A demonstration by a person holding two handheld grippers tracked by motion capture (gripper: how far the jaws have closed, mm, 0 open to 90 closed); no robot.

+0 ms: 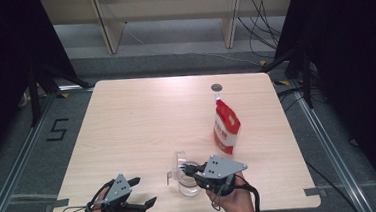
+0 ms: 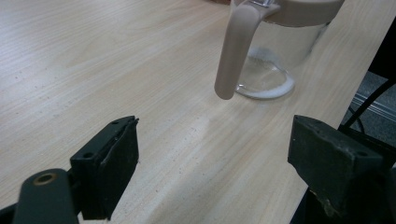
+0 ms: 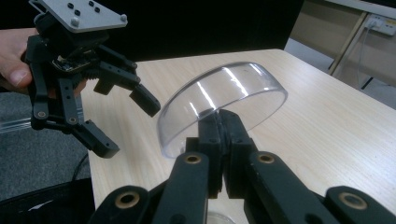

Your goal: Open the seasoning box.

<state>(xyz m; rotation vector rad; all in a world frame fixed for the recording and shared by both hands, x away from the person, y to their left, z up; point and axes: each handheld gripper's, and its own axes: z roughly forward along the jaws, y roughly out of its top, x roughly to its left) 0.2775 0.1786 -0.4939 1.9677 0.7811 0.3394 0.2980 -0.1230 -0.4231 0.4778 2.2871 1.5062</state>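
Gripping the clear lid (image 3: 224,100) of the jug (image 2: 275,51), the right gripper (image 3: 223,126) has closed jaws; left gripper (image 2: 212,163) jaws gape open, near-left on the worktop (image 1: 142,124).

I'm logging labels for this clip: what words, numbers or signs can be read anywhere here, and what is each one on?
"5": black tape mark on the grey floor left of the table.
Red and white pouch: it carries white print down its front, too small and blurred to read.
Clear jug and clear lid in the right gripper: no text seen.
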